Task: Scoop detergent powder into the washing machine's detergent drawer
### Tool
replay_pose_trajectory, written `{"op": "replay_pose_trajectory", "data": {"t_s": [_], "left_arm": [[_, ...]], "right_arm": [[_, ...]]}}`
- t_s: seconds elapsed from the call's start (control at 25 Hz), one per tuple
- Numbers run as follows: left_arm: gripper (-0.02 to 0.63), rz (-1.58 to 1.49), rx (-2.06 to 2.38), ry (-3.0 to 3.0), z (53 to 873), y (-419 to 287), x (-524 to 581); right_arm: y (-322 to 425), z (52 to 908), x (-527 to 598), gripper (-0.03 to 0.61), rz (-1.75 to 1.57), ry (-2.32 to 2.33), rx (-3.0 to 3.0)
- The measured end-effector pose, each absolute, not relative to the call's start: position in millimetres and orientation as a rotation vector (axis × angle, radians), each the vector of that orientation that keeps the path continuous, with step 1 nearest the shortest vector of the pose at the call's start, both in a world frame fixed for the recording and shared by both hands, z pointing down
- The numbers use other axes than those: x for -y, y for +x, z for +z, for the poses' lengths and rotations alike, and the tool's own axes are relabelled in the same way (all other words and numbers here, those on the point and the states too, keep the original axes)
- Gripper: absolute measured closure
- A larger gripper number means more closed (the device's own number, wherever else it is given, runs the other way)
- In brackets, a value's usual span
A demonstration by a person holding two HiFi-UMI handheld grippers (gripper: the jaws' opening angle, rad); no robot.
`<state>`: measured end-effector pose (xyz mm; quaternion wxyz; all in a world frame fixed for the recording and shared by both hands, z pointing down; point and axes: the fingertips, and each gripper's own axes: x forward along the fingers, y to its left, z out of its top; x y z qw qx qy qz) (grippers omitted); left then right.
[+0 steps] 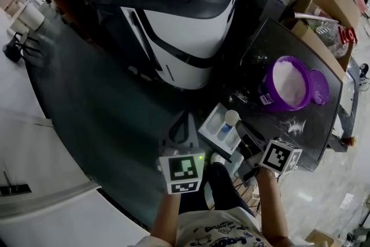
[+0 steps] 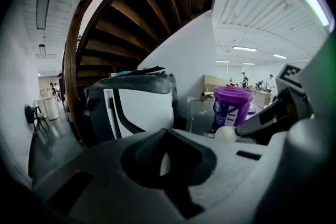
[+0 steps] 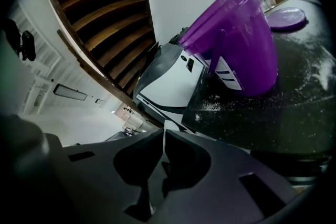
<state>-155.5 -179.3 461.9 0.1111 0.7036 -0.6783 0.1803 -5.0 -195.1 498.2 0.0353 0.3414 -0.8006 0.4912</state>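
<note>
The right gripper (image 1: 241, 126), its jaws pressed together, pinches a white scoop (image 1: 232, 117) of powder over the detergent drawer (image 1: 218, 132). The left gripper (image 1: 182, 123) is just beside the drawer, jaws closed on nothing. The purple detergent tub (image 1: 272, 92) stands open on the dark table (image 1: 272, 43).

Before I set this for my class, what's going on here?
A person holds a gripper in each hand beside a white and dark grey washing machine. The right gripper's tongs are closed on a small white scoop, held at the pulled-out white detergent drawer. The left gripper's tongs are together and empty. An open purple plastic bucket of white powder stands on the dark tabletop, its round purple lid beside it.
</note>
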Motion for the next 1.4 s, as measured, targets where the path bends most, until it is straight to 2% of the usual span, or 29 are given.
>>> {"op": "replay_pose_trajectory", "data": {"t_s": [0.72,1.4], "left_arm": [[0.611,0.527,2.003,1.989,486,-170,172],[0.611,0.527,2.013,1.933,497,-182,159]], "right_arm": [[-30,541,187,0.557,0.86,0.983,2.347],[-52,569,176,0.557,-0.105,0.743,2.1]]}}
